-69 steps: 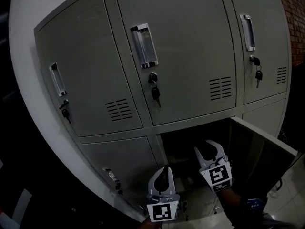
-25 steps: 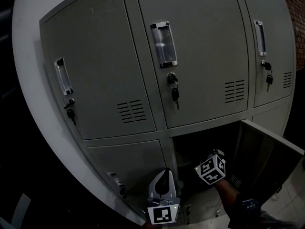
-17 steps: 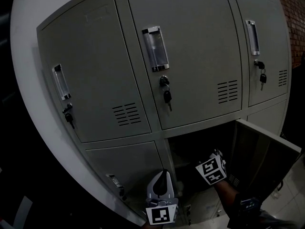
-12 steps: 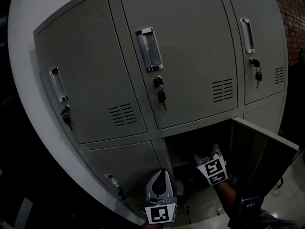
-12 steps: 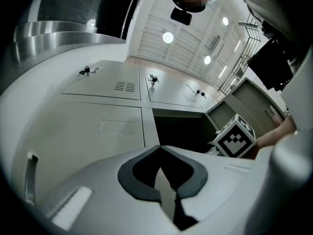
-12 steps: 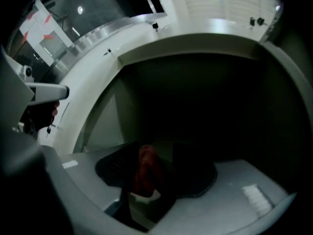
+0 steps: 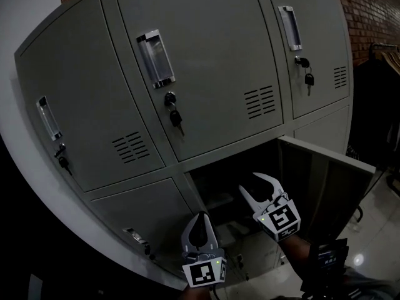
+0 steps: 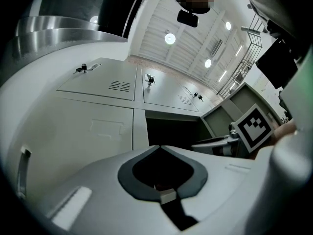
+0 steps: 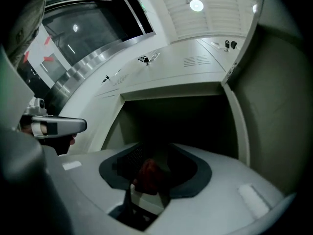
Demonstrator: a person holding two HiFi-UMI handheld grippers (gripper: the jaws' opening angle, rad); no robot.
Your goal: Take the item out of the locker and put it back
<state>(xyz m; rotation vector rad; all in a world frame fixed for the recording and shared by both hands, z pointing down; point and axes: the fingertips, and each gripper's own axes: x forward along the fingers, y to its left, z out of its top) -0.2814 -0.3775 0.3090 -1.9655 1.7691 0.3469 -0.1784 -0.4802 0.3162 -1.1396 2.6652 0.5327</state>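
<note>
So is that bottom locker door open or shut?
Open. The bottom locker door stands swung out to the right, and the locker's dark inside shows beside it.

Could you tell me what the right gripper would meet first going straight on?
Probably the reddish item seen between the right gripper's jaws, which have just been closing, inside the open locker compartment; depth is unclear.

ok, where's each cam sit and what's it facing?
Head view: on the head, angled down at the lockers; left gripper, right gripper, right wrist show.
Left gripper view: on that gripper, facing the open compartment; jaws together.
Right gripper view: on that gripper, faces into it; jaws apart, just been closing, reddish item between.
Shared: all three show the compartment.
</note>
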